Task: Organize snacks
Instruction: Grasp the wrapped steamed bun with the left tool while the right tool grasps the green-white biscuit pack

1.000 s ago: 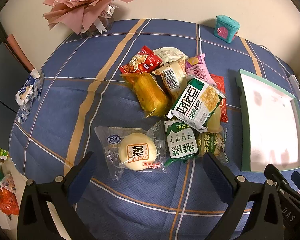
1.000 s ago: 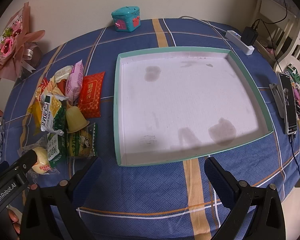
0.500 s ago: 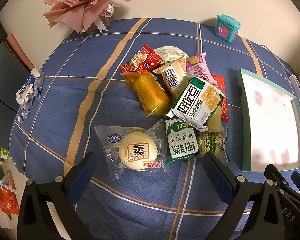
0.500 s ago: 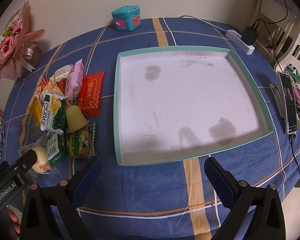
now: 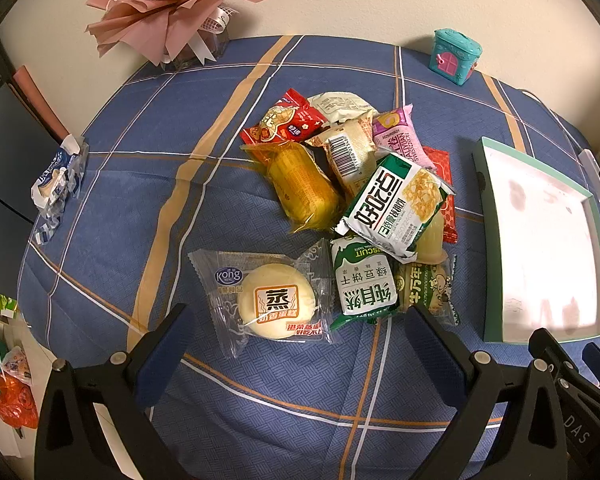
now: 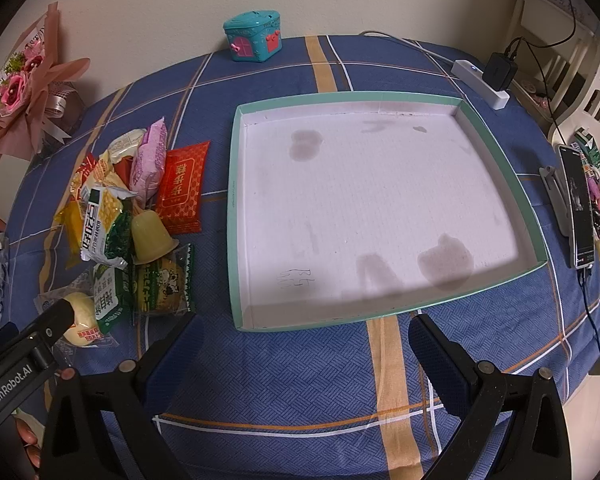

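Blue padded fingers frame both of your views. Your left gripper [image 5: 296, 344] hovers low over the near edge of the snack pile [image 5: 356, 200], jaws spread wide with nothing between them; the bun in its clear wrapper [image 5: 274, 300] lies just ahead of the gap. Your right gripper [image 6: 302, 354] sits level before the near rim of the green-edged tray [image 6: 236, 216], jaws likewise spread and empty.

From the right wrist view your left gripper's body blocks part of the bun, and a fingertip [image 6: 66, 372] peeks out under it. Several packets overlap, so the lower ones show only edges; the red packet [image 6: 180, 188] lies nearest the tray, just beside its left wall.

Everything rests on a blue plaid tablecloth [image 5: 140, 184] with tan and white stripes. A pink bouquet [image 5: 168, 4] stands at the far left against a cream wall, a teal house-shaped box [image 6: 252, 42] at the far edge, a white power strip [image 6: 482, 84] beyond the tray and a phone on a stand [image 6: 576, 204] at the right
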`<move>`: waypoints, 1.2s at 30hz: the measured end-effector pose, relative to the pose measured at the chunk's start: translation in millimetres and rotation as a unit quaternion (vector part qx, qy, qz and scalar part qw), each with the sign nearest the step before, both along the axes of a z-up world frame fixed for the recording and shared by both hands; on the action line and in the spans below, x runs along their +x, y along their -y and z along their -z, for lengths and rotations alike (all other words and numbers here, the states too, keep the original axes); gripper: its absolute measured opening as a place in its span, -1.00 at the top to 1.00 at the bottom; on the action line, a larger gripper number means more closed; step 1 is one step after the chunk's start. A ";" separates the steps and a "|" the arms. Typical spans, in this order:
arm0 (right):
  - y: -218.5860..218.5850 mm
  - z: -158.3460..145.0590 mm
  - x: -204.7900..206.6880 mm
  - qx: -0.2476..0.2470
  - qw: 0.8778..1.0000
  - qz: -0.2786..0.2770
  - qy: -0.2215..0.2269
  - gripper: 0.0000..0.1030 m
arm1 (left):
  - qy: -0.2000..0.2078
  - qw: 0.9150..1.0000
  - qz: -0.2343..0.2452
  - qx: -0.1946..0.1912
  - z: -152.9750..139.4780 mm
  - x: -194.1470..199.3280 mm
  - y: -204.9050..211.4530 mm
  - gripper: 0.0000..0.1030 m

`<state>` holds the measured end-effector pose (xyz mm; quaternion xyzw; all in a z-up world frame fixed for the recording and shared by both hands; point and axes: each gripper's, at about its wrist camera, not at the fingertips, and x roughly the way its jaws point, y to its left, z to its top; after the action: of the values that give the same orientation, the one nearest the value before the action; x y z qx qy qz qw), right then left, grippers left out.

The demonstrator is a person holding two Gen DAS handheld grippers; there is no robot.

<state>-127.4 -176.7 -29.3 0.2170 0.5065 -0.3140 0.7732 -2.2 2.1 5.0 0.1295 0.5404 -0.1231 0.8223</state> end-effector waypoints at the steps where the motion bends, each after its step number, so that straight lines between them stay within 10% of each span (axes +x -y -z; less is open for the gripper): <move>1: 0.0 0.1 -0.1 0.000 1.000 0.000 0.000 -1.00 | 0.000 1.000 0.000 0.000 -0.1 0.2 0.0 -1.00; 18: -46.9 1.7 52.0 0.047 0.994 -0.097 0.032 -1.00 | -0.004 0.989 -0.142 -0.046 5.7 28.4 -72.3 -1.00; 36: -105.0 40.5 126.1 0.042 0.974 -0.223 -0.001 -0.53 | -0.134 0.975 -0.139 -0.109 47.9 61.1 -69.2 -1.00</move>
<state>-1.3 -71.8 -69.8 0.1304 0.5560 -0.1118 0.8132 58.8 71.3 -42.9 -0.0553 0.6420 -0.0822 0.7603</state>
